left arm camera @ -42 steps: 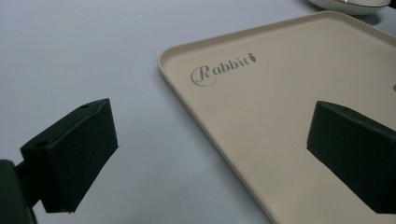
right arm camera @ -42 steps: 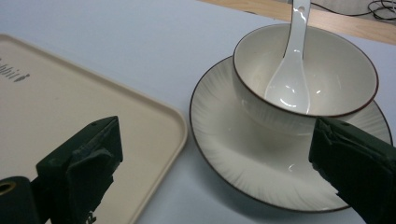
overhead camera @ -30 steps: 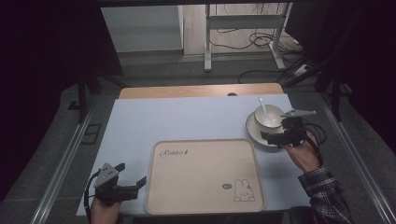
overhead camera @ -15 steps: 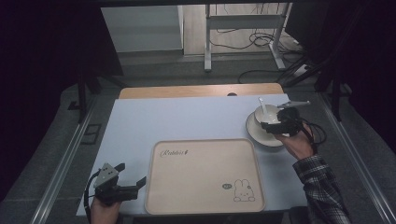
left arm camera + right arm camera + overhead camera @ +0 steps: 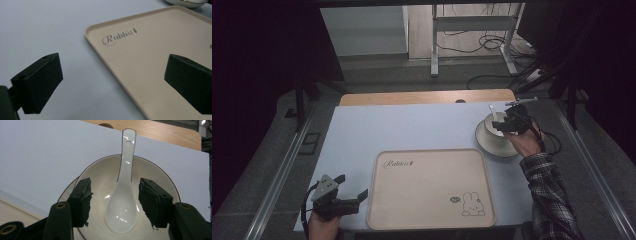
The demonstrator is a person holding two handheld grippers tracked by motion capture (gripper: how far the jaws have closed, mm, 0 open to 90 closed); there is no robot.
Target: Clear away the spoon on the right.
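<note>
A white ceramic spoon (image 5: 123,195) lies in a cream bowl (image 5: 100,173), its handle (image 5: 492,112) sticking out over the far rim. The bowl (image 5: 490,131) sits on a saucer (image 5: 499,148) at the table's right side. My right gripper (image 5: 115,203) hangs over the bowl with one jaw on each side of the spoon's scoop. Its jaws have just been closing, but a gap remains on both sides. In the high view the right gripper (image 5: 503,125) is above the bowl. My left gripper (image 5: 352,186) rests open near the front left, beside the tray's left edge.
A beige tray (image 5: 432,185) printed with a rabbit and the word "Rabbit" (image 5: 117,37) lies at the front centre of the pale blue table (image 5: 402,127). A wooden strip (image 5: 427,97) runs along the far edge. Cables and a stand's legs are on the floor beyond.
The right hand has moved away from me over the bowl, and its jaws have narrowed around the spoon. The left gripper has stayed where it was.
</note>
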